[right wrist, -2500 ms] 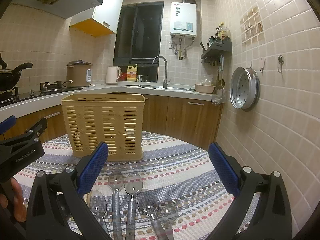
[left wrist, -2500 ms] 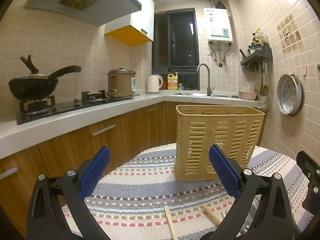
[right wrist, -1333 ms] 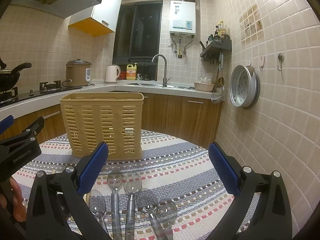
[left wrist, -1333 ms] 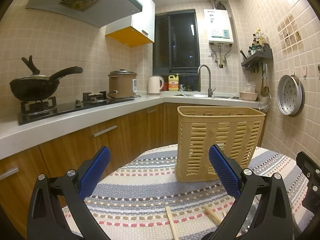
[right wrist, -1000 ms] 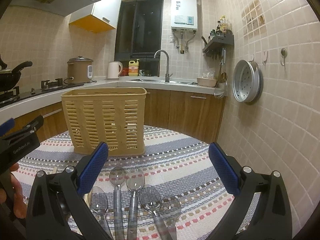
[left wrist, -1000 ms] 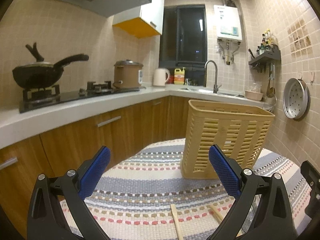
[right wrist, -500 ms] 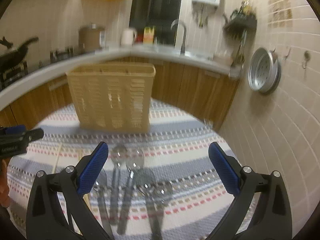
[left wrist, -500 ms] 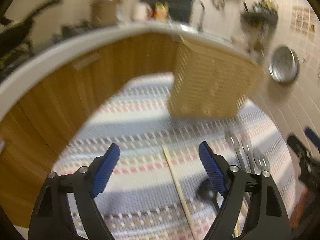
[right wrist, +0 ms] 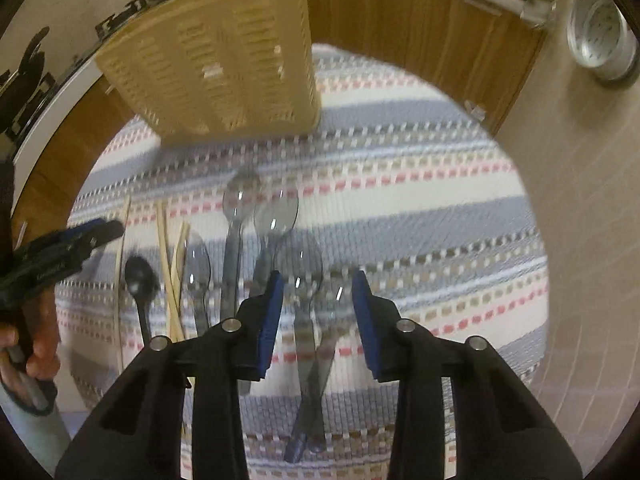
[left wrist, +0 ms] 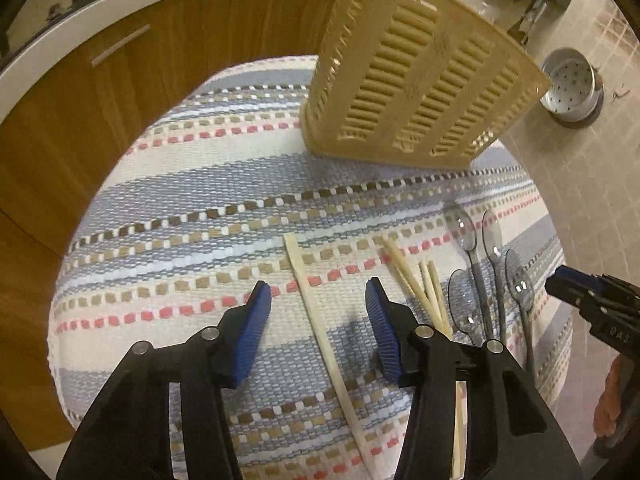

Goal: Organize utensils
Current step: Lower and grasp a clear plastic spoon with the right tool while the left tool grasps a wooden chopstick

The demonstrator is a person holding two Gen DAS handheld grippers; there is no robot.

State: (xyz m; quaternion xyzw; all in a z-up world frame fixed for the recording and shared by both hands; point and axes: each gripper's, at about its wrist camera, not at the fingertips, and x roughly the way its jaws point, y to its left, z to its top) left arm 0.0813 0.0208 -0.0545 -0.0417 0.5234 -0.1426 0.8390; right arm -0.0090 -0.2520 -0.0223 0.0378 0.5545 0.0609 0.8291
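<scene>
Nothing sorted yet. Left gripper open astride a lone chopstick near the table's front edge; right gripper open astride two clear spoons. Further chopsticks and spoons between. Beyond, toward the far edge, the basket, apparently unfilled.

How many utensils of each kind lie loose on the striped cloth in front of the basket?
Wooden chopsticks: 4
Clear plastic spoons: 5
Black spoon: 1
Total: 10
</scene>
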